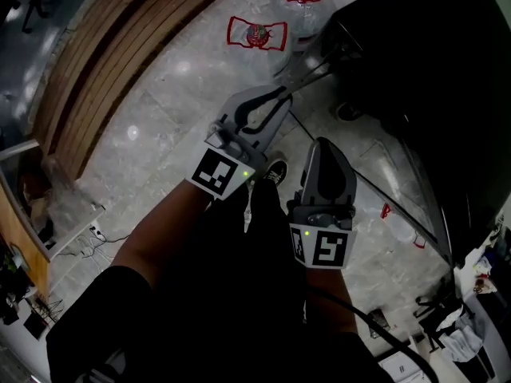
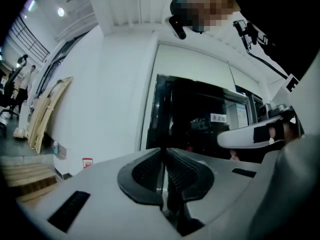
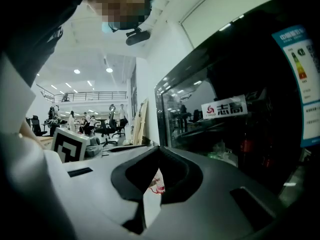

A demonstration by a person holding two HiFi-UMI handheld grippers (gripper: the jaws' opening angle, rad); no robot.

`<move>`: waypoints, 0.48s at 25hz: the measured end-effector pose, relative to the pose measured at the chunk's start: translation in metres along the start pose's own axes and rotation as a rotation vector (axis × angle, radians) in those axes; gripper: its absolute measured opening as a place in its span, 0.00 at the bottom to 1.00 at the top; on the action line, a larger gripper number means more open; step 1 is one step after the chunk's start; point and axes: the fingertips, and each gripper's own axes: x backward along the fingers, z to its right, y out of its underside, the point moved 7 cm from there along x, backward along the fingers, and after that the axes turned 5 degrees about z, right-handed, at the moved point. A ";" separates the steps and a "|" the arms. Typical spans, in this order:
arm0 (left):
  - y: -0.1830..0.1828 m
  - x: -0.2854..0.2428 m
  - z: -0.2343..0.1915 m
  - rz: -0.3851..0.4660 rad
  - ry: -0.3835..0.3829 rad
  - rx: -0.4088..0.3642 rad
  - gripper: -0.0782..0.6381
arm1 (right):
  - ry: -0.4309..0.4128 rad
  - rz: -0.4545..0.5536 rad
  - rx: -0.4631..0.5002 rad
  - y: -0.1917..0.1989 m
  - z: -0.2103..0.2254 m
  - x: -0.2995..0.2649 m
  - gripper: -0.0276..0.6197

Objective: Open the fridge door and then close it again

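Observation:
The fridge (image 1: 415, 70) is a tall black cabinet with a dark glass door, standing at the right. In the left gripper view the fridge (image 2: 200, 119) lies straight ahead. My left gripper (image 1: 279, 96) reaches to the door's left edge. Its jaws stand almost together, and in its own view a thin pale strip of that door edge (image 2: 161, 184) is pressed between the pads of the left gripper (image 2: 164, 171). My right gripper (image 1: 322, 144) hangs beside it, nearer to me, and holds nothing. In its own view the right gripper (image 3: 159, 149) is shut, tips touching, with the fridge (image 3: 240, 124) on its right.
Large water bottles with red labels (image 1: 257, 33) stand on the pale stone floor ahead. Wooden slats (image 1: 120, 54) lean along the left wall. A white wall (image 2: 110, 94) adjoins the fridge's left side. My shoe (image 1: 275, 170) shows below the grippers. People and office chairs (image 3: 100, 124) are far off.

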 end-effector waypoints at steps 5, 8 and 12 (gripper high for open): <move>-0.057 0.034 0.033 -0.017 -0.096 -0.103 0.12 | -0.019 0.043 0.014 -0.040 -0.022 0.010 0.07; -0.089 0.047 0.044 -0.025 -0.139 -0.175 0.12 | -0.031 0.061 0.022 -0.062 -0.034 0.016 0.07; -0.124 0.066 0.061 -0.014 -0.234 -0.116 0.12 | -0.038 0.068 0.003 -0.089 -0.044 0.030 0.07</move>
